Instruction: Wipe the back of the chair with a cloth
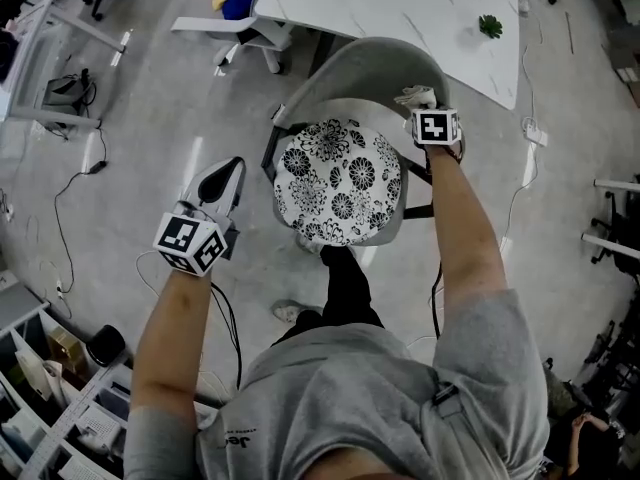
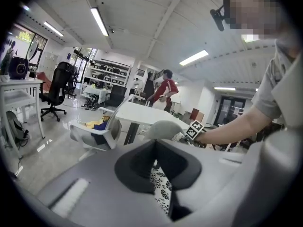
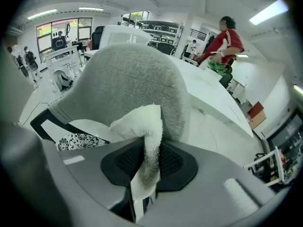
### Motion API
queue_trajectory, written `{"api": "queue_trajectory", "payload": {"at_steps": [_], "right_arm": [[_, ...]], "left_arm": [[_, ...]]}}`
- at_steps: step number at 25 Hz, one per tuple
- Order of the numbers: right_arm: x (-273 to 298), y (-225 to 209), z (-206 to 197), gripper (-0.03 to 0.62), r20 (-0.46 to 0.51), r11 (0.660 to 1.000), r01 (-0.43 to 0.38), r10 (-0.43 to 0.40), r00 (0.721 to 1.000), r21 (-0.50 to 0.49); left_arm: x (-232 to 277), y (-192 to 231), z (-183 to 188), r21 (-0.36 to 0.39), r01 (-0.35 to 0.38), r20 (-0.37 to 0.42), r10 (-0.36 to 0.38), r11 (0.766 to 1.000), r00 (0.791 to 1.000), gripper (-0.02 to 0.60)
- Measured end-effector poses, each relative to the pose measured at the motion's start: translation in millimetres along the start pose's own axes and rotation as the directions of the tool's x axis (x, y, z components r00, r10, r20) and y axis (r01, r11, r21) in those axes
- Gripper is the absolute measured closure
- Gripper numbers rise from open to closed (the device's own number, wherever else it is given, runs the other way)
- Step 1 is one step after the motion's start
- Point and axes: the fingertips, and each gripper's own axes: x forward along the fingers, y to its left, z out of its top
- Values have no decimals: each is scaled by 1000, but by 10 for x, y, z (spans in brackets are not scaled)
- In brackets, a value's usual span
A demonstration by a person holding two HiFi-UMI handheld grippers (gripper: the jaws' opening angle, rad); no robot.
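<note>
The chair has a grey fabric back (image 1: 372,68) and a round black-and-white floral seat (image 1: 340,183). My right gripper (image 1: 422,106) is at the back's right top edge, shut on a white cloth (image 1: 415,96). In the right gripper view the cloth (image 3: 142,126) is pinched between the jaws of my right gripper (image 3: 147,161), its loose end touching the grey back (image 3: 128,79). My left gripper (image 1: 226,175) hangs left of the chair over the floor, apart from it, shut and holding nothing. In the left gripper view, my left gripper (image 2: 158,170) points at the chair back (image 2: 163,128) and the floral seat (image 2: 162,189).
A white table (image 1: 400,8) stands just behind the chair, with a small green thing (image 1: 490,26) on it. Another white chair (image 1: 240,28) with yellow and blue fabric is at the back left. Cables (image 1: 75,183) trail on the floor. A person in red (image 3: 220,44) stands beyond the table.
</note>
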Motion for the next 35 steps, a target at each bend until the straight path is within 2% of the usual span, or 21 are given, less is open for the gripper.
{"api": "queue_trajectory", "payload": {"at_steps": [6, 8, 10, 12, 14, 16, 20, 22, 23, 25, 29, 35], "right_arm": [[-305, -393, -249, 525, -13, 992, 103, -102, 995, 72], [-364, -438, -295, 525, -14, 991, 113, -112, 994, 78], [-413, -259, -228, 525, 19, 998, 64, -64, 998, 1], [-442, 178, -55, 525, 76, 984, -38, 52, 996, -176], [-426, 719, 127, 525, 100, 920, -143, 192, 976, -365], [-341, 1232, 275, 525, 94, 844, -238, 319, 943, -481], [28, 2004, 377, 525, 41, 722, -373, 485, 874, -583], [179, 2274, 461, 525, 22, 681, -401, 522, 853, -612], [247, 2372, 514, 525, 16, 673, -410, 531, 847, -615], [389, 2484, 598, 525, 8, 679, -427, 538, 843, -598], [484, 2444, 730, 525, 12, 716, -437, 527, 850, -545], [565, 2154, 802, 523, 45, 807, -423, 482, 875, -412]], "left_arm": [[-349, -28, 3, 18, 0, 24, 0, 1000, 1000, 523], [-437, -13, -29, 19, -7, 23, 6, 1000, 1000, 523], [-476, 24, -57, 8, -17, 22, 17, 1000, 1000, 523], [-466, 71, -73, -1, -27, 20, 27, 1000, 999, 523], [-415, 130, -85, -9, -39, 16, 39, 999, 999, 523], [-330, 194, -99, -22, -55, 11, 55, 998, 998, 523], [-128, 270, -131, -38, -74, 3, 74, 997, 997, 523], [-40, 312, -175, -44, -78, -2, 78, 996, 997, 523], [-3, 337, -205, -49, -81, -5, 80, 996, 997, 523], [59, 380, -270, -62, -89, -12, 89, 994, 996, 523], [157, 365, -386, -86, -95, -27, 93, 992, 995, 523], [197, 355, -377, -83, -94, -38, 91, 992, 995, 523]]}}
